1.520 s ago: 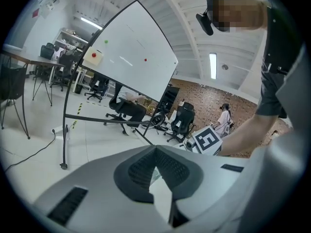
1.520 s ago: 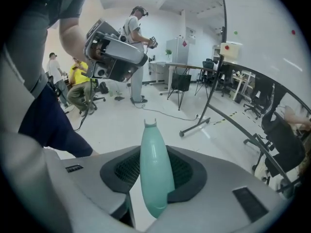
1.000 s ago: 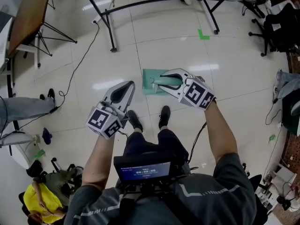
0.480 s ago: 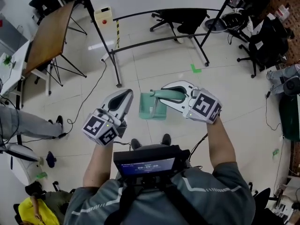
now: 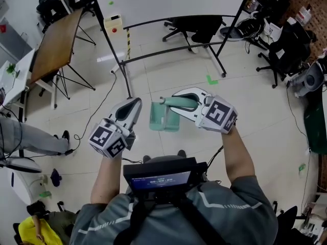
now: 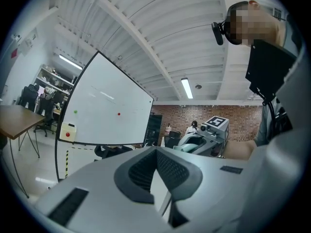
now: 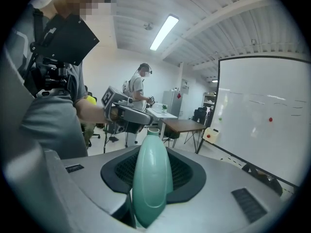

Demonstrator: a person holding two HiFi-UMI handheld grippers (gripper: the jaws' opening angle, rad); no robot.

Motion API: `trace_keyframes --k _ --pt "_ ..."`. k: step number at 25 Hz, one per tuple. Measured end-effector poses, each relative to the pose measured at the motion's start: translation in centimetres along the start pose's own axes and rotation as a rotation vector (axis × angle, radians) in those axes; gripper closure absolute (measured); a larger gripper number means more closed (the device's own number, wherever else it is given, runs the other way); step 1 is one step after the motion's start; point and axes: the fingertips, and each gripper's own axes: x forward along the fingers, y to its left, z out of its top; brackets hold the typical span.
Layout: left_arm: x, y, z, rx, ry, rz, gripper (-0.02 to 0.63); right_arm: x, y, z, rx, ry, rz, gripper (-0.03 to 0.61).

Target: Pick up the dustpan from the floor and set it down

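Right gripper view: your right gripper (image 7: pixel 151 149) clamps the smooth, rounded green handle (image 7: pixel 150 188) of the dustpan (image 5: pixel 164 117). Its flat pan hangs clear of the glossy tiled floor (image 5: pixel 255 111), left of the jaws. Your left gripper (image 6: pixel 156 152) has its ribbed dark pads together, empty.

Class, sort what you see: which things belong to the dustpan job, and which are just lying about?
Job: dustpan, right claw holding it, left claw.
Lying about: whiteboard, office chair, wooden table, green tape mark.

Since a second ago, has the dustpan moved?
Yes: the dustpan rose with the right gripper; it looks bigger against the floor tiles, nearer the green tape mark.
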Motion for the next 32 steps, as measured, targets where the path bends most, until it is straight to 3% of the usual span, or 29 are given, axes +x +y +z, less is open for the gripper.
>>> trace_keyframes --k 12,23,32 --pt "-1.8 1.0 -0.4 -0.015 -0.010 0.029 0.586 0.8 1.5 0.4 0.004 0.007 -0.005 0.436" --pt "-2.1 0.6 -0.1 -0.021 -0.025 0.016 0.584 0.2 1.7 1.0 0.007 -0.003 -0.028 0.439" --pt "-4.2 2.8 0.8 -0.038 -0.021 -0.034 0.584 3.9 1.1 1.5 0.019 0.014 -0.035 0.439"
